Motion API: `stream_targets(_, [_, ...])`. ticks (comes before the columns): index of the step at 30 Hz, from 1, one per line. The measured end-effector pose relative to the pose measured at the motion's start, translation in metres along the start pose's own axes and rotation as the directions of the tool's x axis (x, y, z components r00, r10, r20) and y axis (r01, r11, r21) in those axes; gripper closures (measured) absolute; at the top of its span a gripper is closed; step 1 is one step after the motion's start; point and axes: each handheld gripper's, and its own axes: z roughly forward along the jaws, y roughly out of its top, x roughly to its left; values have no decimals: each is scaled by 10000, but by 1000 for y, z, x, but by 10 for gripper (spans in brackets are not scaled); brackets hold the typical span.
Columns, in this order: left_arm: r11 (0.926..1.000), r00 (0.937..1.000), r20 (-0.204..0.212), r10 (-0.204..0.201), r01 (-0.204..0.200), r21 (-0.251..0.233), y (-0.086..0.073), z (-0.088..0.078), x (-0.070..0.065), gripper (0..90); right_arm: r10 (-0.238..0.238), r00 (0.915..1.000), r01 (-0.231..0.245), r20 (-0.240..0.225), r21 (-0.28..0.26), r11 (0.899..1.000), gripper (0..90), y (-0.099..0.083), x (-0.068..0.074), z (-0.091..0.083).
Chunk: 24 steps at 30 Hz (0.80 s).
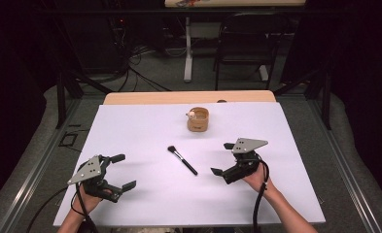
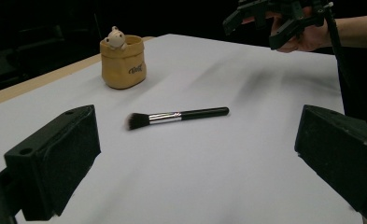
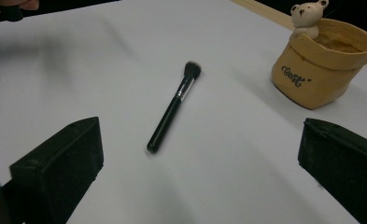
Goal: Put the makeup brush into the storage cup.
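Note:
A black makeup brush (image 1: 182,160) with a silver ferrule lies flat on the white sheet (image 1: 140,126), mid-table, bristles pointing far left. Behind it stands a tan pot (image 1: 198,120) with a small bear figure on its rim. My left gripper (image 1: 124,171) hovers open at the near left, with nothing between its jaws. My right gripper (image 1: 222,158) is open to the right of the brush handle, also holding nothing. The left gripper view has the brush (image 2: 179,115), the pot (image 2: 123,63) and the other gripper (image 2: 274,21) beyond. In the right gripper view the brush (image 3: 174,109) lies ahead, the pot (image 3: 321,65) at right.
The white sheet covers a wooden table whose far edge (image 1: 188,97) shows behind the pot. A dark folding chair (image 1: 244,43) and cables stand on the floor beyond the table. Metal rails run along both sides.

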Motion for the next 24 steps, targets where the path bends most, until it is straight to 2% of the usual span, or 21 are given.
stream_targets(15, [10000, 10000, -1, 35, -35, 23, 0, 0, -1, 3, 90, 9999, -92, 61, 384, 9992, 0, 9, -3, 21])
stream_targets(24, [10000, 10000, 21, 55, -56, 43, 0, 0, -1, 2, 110, 9999, -107, -61, 381, 9992, 0, 14, -3, 30])
